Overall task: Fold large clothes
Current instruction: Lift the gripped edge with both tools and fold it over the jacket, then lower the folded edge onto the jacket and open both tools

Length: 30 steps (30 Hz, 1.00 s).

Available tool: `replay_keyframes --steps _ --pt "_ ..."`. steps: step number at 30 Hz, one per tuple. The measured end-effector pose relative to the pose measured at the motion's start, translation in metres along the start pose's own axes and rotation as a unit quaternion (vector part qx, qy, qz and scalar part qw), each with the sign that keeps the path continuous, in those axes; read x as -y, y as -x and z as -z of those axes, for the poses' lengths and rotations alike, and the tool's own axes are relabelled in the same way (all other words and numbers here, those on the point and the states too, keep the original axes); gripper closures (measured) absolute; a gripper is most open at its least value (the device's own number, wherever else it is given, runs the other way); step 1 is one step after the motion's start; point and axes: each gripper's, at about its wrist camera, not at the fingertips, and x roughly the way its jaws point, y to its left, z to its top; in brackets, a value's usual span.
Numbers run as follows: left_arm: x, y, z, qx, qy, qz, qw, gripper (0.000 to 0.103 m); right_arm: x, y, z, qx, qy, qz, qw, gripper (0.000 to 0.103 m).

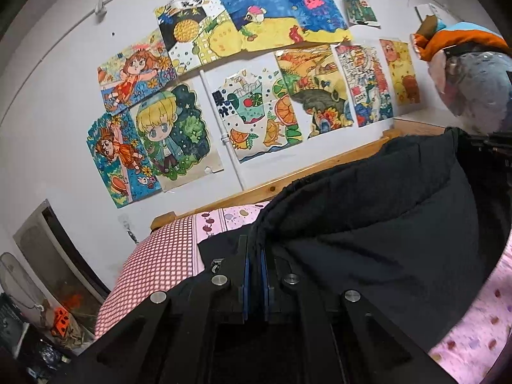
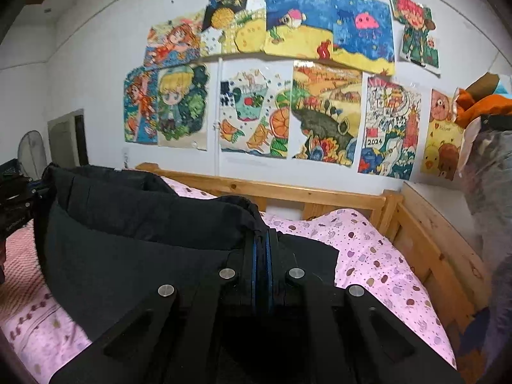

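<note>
Children's drawings (image 2: 320,73) cover the wall above a pink-sheeted bed (image 2: 377,256). Both tongs, left (image 1: 255,249) and right (image 2: 261,240), pinch the black garment's (image 2: 134,249) edge, lifted mid-fold; next, carry it across evenly.

Drawings (image 2: 323,108) above wooden bed frame (image 2: 288,192), perhaps fan (image 2: 32,150).

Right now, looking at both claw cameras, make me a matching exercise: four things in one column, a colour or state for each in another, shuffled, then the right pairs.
Things:
1. left claw
2. bed sheet
3. bed frame
4. drawings

Descriptions:
A. pale wood
B. stuck on the white wall
C. shut on the black garment
D. pink with small spots

Pairs: 1-C, 2-D, 3-A, 4-B
</note>
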Motion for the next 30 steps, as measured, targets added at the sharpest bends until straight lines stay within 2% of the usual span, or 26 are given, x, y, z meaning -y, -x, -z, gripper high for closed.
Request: replay_keyframes --steps 5,9,18,24,27,29,30 --pt "0.001 -0.044 0.001 -0.007 0.006 0.001 1.0 0.097 -0.001 -0.053 0.002 -0.015 0.005 0.01 1.0 0.099" --pt "0.006 -0.081 0.004 -0.017 -0.01 -0.009 0.9998 0.097 0.0 -0.084 0.004 -0.014 0.001 0.012 1.0 0.099" --pt "0.018 -0.146 0.011 -0.034 -0.001 -0.025 0.9991 0.097 -0.002 -0.154 0.011 -0.029 0.014 0.029 0.999 0.099" --pt "0.022 -0.17 0.021 -0.055 0.005 -0.015 0.9983 0.095 -0.002 -0.184 0.019 -0.031 0.011 0.037 0.999 0.1" --pt "0.019 -0.169 0.021 -0.056 0.014 -0.002 0.9983 0.094 -0.002 -0.194 0.023 -0.038 0.008 0.026 0.999 0.1" --pt "0.015 -0.161 0.02 -0.051 0.022 0.015 0.9983 0.088 0.003 -0.187 0.023 -0.029 -0.002 0.003 1.0 0.1" --pt "0.012 -0.156 0.019 -0.045 0.027 0.021 0.9984 0.079 0.006 -0.181 0.022 -0.025 -0.008 -0.01 1.0 0.099"
